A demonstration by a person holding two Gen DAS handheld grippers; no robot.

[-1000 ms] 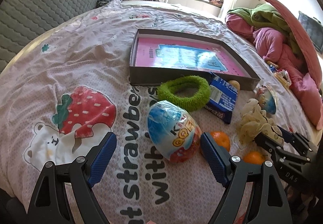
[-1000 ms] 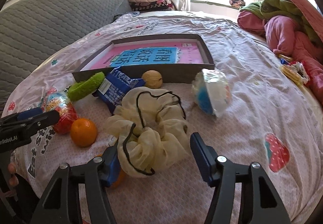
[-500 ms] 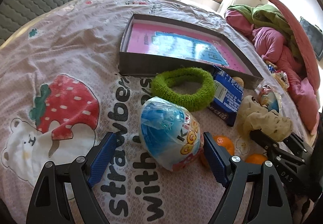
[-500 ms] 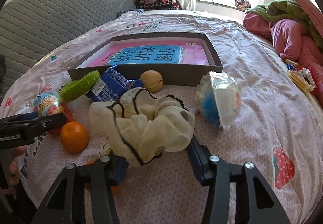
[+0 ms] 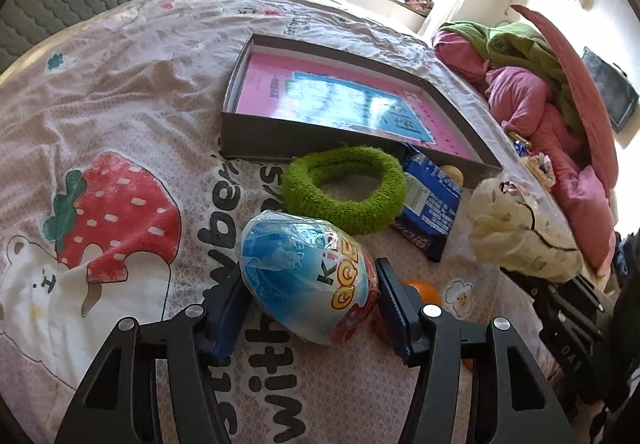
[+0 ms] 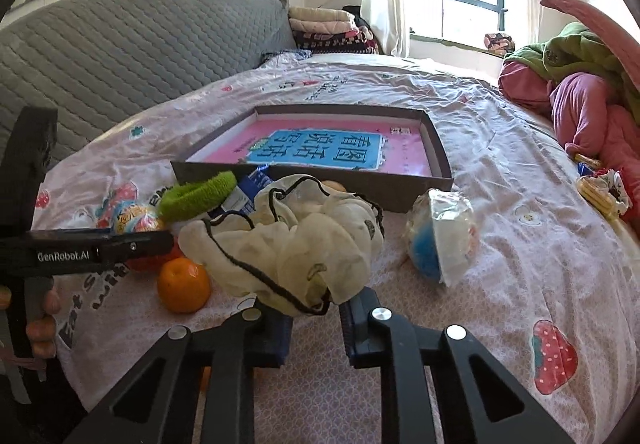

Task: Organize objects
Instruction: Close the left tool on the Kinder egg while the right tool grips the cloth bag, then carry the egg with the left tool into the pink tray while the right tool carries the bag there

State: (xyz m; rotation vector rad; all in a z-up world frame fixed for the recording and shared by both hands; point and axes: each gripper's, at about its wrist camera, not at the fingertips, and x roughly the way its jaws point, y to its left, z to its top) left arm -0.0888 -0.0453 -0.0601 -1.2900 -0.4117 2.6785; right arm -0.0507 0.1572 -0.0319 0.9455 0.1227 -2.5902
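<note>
While the left gripper [image 5: 310,300] is closing its jaws, the wrapped toy egg [image 5: 308,276] lies between its blue pads, which sit right against the egg's two sides; I cannot tell if they press it yet. The egg rests on the bedsheet [image 5: 120,92] in front of the shallow grey box [image 5: 256,136], the landmark for everything around. The right gripper [image 6: 314,318] is pressed together on the cream scrunchie [image 6: 288,240], which bunches up above its fingers, in front of the box's near wall. The green hair ring [image 5: 346,190] lies just before that wall, touching the blue packet [image 5: 430,204], which leans at the wall. An orange [image 6: 183,285] lies nearer than the ring, beside the scrunchie. A second wrapped egg [image 6: 440,236] lies off the box's near right corner. The box interior, with its pink sheet, holds no loose things, and the sheet left of the box and far behind it is free. Pink and green bedding [image 6: 580,96] is piled to the right of the box.
</note>
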